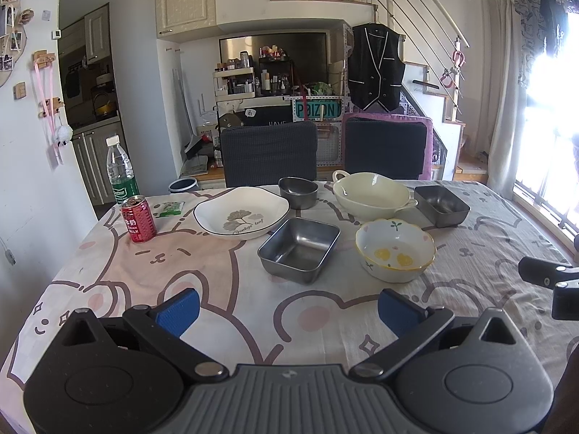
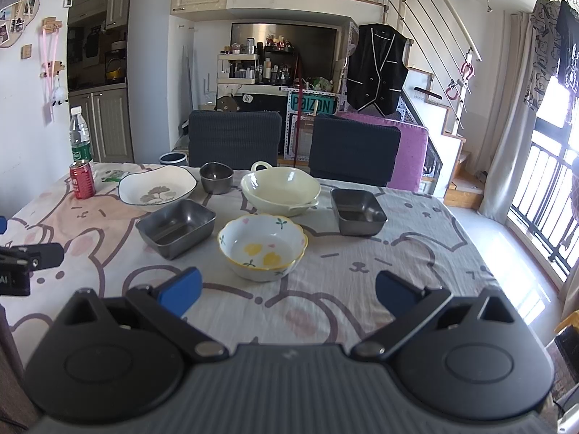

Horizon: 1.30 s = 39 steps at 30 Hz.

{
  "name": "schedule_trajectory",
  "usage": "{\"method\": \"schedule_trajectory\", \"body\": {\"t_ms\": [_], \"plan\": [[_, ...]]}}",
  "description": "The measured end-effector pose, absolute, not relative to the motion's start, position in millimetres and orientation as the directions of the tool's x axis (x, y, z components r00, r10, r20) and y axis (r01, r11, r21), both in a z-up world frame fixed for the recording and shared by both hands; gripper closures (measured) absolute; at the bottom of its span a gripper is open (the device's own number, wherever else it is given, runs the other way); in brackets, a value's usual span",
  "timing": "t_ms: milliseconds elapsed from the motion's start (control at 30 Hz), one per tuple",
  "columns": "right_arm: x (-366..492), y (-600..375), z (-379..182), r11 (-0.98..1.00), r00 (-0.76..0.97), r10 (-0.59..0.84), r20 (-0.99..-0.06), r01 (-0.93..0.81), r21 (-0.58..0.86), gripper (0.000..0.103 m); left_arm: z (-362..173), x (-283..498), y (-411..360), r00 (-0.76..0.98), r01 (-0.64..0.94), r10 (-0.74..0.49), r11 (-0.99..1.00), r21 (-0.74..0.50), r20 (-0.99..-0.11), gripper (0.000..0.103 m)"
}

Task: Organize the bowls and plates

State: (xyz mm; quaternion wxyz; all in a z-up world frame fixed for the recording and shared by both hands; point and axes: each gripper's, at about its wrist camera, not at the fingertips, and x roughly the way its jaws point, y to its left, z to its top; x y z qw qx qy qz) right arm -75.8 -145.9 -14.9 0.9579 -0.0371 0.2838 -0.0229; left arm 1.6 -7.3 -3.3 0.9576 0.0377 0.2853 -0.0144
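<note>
Several dishes stand apart on the cartoon tablecloth. A white leaf-print plate (image 1: 241,217) (image 2: 157,188) lies at the left. Behind it sits a small round steel bowl (image 1: 298,191) (image 2: 216,178). A cream two-handled bowl (image 1: 374,195) (image 2: 280,190) is at the back. One square steel dish (image 1: 299,249) (image 2: 176,228) is in the middle, another (image 1: 441,205) (image 2: 358,211) at the right. A flower-edged bowl with yellow spots (image 1: 395,250) (image 2: 263,247) is nearest. My left gripper (image 1: 288,311) and right gripper (image 2: 287,291) hover open over the near cloth, holding nothing.
A red can (image 1: 138,218) (image 2: 82,179), a water bottle (image 1: 120,170) (image 2: 80,135) and a green packet (image 1: 169,209) stand at the table's far left corner. Two dark chairs (image 1: 269,153) (image 1: 385,150) face the far edge. The other gripper's body (image 1: 550,278) (image 2: 25,262) shows beside each view.
</note>
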Motion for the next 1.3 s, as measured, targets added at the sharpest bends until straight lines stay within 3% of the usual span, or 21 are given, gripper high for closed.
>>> {"method": "schedule_trajectory", "body": {"t_ms": [733,1300], "plan": [[-73,-143,-18,0.996,0.828,-0.075,-0.556,0.033,-0.084,0.0,-4,1,-7,0.833,0.043,-0.006,0.998,0.055,-0.554,0.0],[-34,-126,-23,0.998,0.764,-0.034,-0.644,-0.011,-0.066,0.0,-19,35,23,0.757,-0.069,0.062,0.998,0.015,-0.651,0.0]]}}
